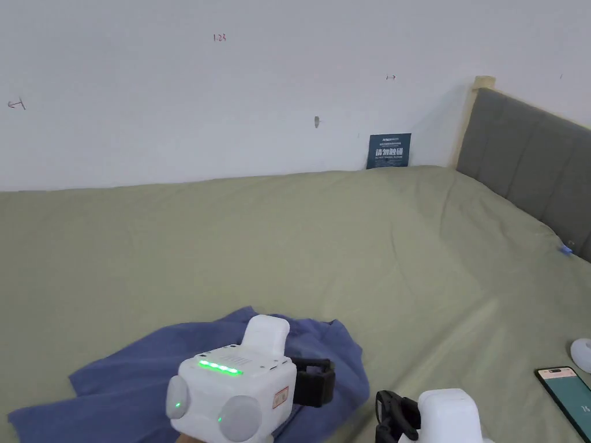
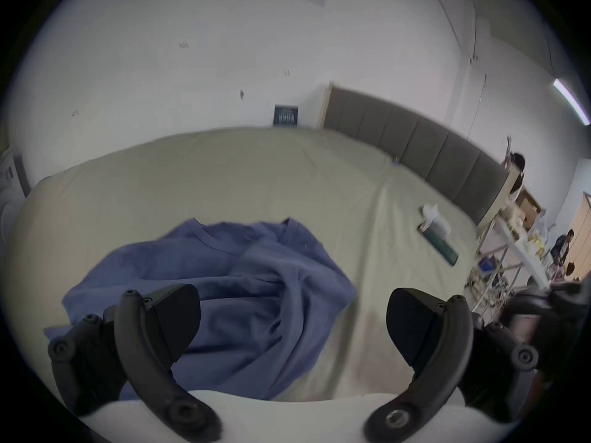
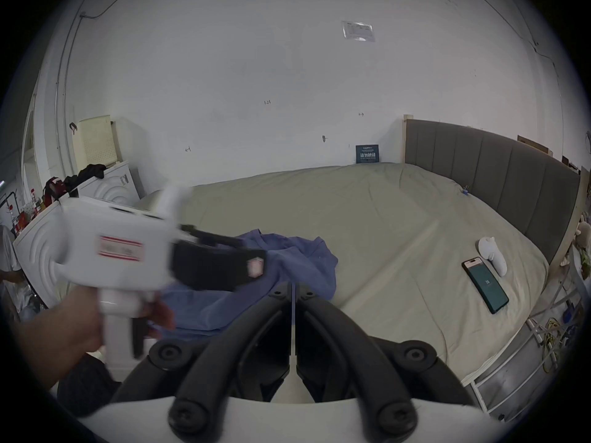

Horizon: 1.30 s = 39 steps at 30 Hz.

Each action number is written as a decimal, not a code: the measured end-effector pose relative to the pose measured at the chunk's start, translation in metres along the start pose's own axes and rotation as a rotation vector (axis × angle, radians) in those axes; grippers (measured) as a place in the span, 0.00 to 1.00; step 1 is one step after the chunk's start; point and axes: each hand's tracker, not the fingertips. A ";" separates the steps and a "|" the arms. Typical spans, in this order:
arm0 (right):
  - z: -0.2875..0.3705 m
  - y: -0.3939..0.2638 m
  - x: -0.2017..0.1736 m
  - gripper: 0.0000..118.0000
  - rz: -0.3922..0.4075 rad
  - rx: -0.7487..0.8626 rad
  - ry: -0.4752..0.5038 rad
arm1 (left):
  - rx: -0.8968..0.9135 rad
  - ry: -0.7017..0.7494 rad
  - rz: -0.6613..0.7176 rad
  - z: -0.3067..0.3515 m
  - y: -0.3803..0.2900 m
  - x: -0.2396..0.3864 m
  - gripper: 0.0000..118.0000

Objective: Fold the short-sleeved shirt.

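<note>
A blue short-sleeved shirt (image 1: 115, 369) lies crumpled on the olive bed sheet (image 1: 346, 242), near the front left. My left gripper (image 1: 323, 382) hovers over the shirt's right part. In the left gripper view its jaws stand wide apart, so the left gripper (image 2: 292, 322) is open and empty above the shirt (image 2: 240, 274), whose neckline faces the far side. My right gripper (image 1: 385, 412) sits low, just right of the shirt's edge. In the right gripper view the right gripper (image 3: 292, 285) is shut with nothing between the jaws, the shirt (image 3: 307, 258) beyond it and the blurred left gripper (image 3: 217, 264) to its left.
A phone (image 1: 568, 398) and a white rounded object (image 1: 583, 353) lie near the bed's right edge. A grey headboard (image 1: 531, 161) runs along the right, and a white wall with a small blue sign (image 1: 389, 150) stands behind. A washing machine (image 3: 105, 188) sits at the left.
</note>
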 end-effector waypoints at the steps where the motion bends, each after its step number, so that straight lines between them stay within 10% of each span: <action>1: 0.003 0.001 -0.003 0.04 0.003 0.006 0.005 | 0.073 0.015 -0.004 0.032 0.000 -0.002 1.00; 9: 0.023 0.000 -0.043 0.04 0.059 0.058 0.054 | 0.320 0.259 -0.036 0.223 -0.048 -0.053 0.96; 11: 0.026 -0.001 -0.055 0.04 0.057 0.056 0.077 | 0.271 0.355 -0.062 0.249 -0.065 -0.067 0.71; 13: 0.027 -0.004 -0.071 0.04 0.069 0.055 0.092 | 0.229 0.423 -0.065 0.266 -0.080 -0.086 0.09; 17: 0.026 -0.007 -0.096 0.04 0.082 0.043 0.122 | 0.156 0.423 0.014 0.279 -0.093 -0.120 0.00; 29: -0.004 -0.010 -0.111 0.04 0.105 -0.033 0.128 | -0.010 0.438 0.082 0.199 -0.096 -0.231 0.00; 33: -0.024 -0.012 -0.102 0.04 0.103 -0.070 0.107 | -0.158 0.424 0.057 0.136 -0.092 -0.291 0.99; 39: -0.055 -0.017 -0.088 0.04 0.087 -0.125 0.069 | -0.231 0.428 0.065 0.072 -0.099 -0.345 0.97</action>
